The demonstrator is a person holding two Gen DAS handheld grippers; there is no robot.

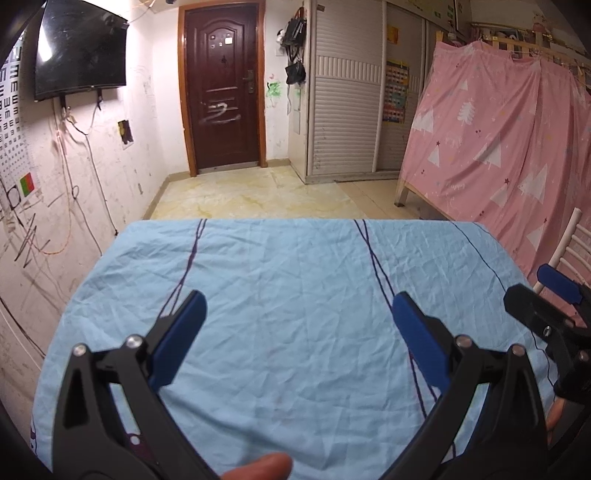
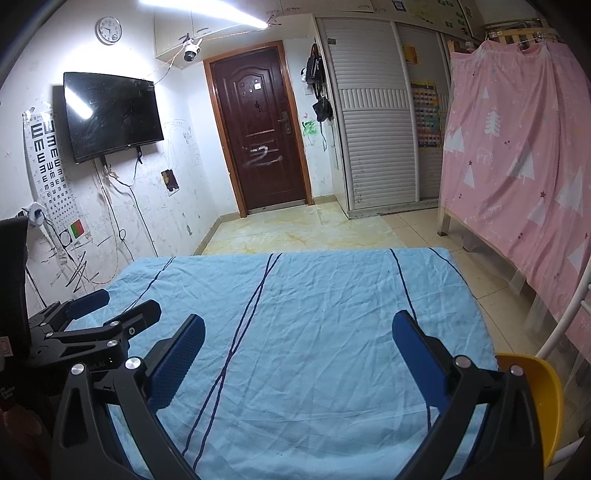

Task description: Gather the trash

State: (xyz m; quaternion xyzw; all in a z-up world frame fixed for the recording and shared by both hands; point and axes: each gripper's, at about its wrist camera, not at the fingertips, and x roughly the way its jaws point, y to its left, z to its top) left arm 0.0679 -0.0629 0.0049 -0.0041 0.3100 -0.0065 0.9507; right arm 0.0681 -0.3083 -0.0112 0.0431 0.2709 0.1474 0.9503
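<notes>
Nearest the left wrist camera, the left tongs (image 1: 299,310) hang over the desk (image 1: 295,266) with their blue pads (image 1: 181,339) spread wide and nothing between them. A fingertip (image 1: 258,470) of the person shows at the bottom edge of that view. The right tongs (image 2: 299,328) sit alongside, their blue pads (image 2: 177,362) just as far apart and just as empty. Each pair shows at the edge of the other's view, the two close together but apart.

Under both lies a wrinkled light blue cloth (image 2: 314,332) with thin dark lines running across it, covering the desk. No trash can be made out on the cloth in either view, so where the task's thing is cannot be told.

At the desk's right side stands a yellow chair (image 2: 535,391), with a white railed chair back (image 1: 576,243) just beyond it.

Past the far edge of the desk comes a pale tiled floor (image 2: 295,232). On the right hangs a pink curtain (image 2: 517,166) printed with white trees, over a wooden bed frame. On the left wall are a dark television (image 2: 110,114), an eye chart (image 2: 48,166) and a round clock (image 2: 109,30). Farthest off stand a dark brown door (image 2: 262,129) and white slatted wardrobe doors (image 2: 373,118), with black bags (image 2: 317,88) hung between them.
</notes>
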